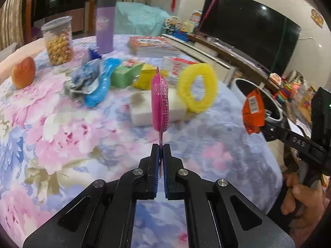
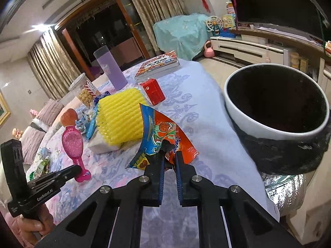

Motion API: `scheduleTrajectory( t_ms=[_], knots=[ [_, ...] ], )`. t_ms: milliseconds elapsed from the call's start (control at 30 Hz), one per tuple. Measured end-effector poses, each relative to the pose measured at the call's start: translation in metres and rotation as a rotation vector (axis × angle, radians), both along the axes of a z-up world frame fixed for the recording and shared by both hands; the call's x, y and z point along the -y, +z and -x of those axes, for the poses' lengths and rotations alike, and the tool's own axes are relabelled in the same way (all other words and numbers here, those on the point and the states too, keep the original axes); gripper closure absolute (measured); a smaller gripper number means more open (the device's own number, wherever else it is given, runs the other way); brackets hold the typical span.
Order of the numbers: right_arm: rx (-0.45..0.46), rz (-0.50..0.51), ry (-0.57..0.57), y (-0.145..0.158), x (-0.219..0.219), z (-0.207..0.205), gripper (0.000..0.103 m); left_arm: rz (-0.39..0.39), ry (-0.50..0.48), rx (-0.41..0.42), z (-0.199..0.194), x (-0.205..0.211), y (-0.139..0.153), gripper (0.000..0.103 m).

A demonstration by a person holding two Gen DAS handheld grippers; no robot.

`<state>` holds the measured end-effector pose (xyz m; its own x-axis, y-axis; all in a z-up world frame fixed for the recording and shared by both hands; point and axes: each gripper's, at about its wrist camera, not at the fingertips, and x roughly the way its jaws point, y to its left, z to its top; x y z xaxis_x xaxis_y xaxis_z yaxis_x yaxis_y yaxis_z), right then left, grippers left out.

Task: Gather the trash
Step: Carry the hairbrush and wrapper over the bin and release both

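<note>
My left gripper [image 1: 161, 145] is shut on the lower tip of a pink spoon-shaped candy package [image 1: 160, 101], which stands upright above the floral tablecloth [image 1: 62, 128]. In the right wrist view this package [image 2: 73, 142] sticks up from the left gripper [image 2: 77, 169]. My right gripper [image 2: 170, 155] is shut on a crumpled orange and blue snack wrapper [image 2: 163, 134], lifted off the table. The left wrist view shows the same wrapper [image 1: 253, 111] held near the white trash bin [image 1: 236, 84]. The bin [image 2: 244, 113] has a black liner and stands just off the table's right edge.
On the table lie a yellow bristly ring [image 1: 197, 86], a white block [image 1: 142, 109], a green box [image 1: 124, 74], blue wrappers [image 1: 99, 84], an apple [image 1: 23, 74], a cookie jar [image 1: 59, 41], a purple tumbler [image 1: 105, 26], books [image 1: 153, 45] and a red box [image 2: 153, 91].
</note>
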<state>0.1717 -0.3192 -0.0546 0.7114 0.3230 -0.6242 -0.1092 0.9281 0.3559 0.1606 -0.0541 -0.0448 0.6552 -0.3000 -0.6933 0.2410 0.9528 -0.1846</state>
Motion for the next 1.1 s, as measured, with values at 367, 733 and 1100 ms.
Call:
scheduleTrajectory(
  t_ms=[367, 733, 1100],
  knots=[
    [0.034, -0.010, -0.037, 0.013, 0.016, 0.021, 0.093, -0.004, -0.121, 0.023, 0.012, 0.049, 0.013, 0.100],
    [0.050, -0.026, -0.096, 0.017, 0.045, 0.032, 0.093, -0.012, -0.204, 0.028, 0.007, 0.092, 0.016, 0.100],
    [0.062, -0.031, -0.160, 0.021, 0.077, 0.035, 0.093, -0.023, -0.282, 0.030, -0.006, 0.137, 0.019, 0.100]
  ],
)
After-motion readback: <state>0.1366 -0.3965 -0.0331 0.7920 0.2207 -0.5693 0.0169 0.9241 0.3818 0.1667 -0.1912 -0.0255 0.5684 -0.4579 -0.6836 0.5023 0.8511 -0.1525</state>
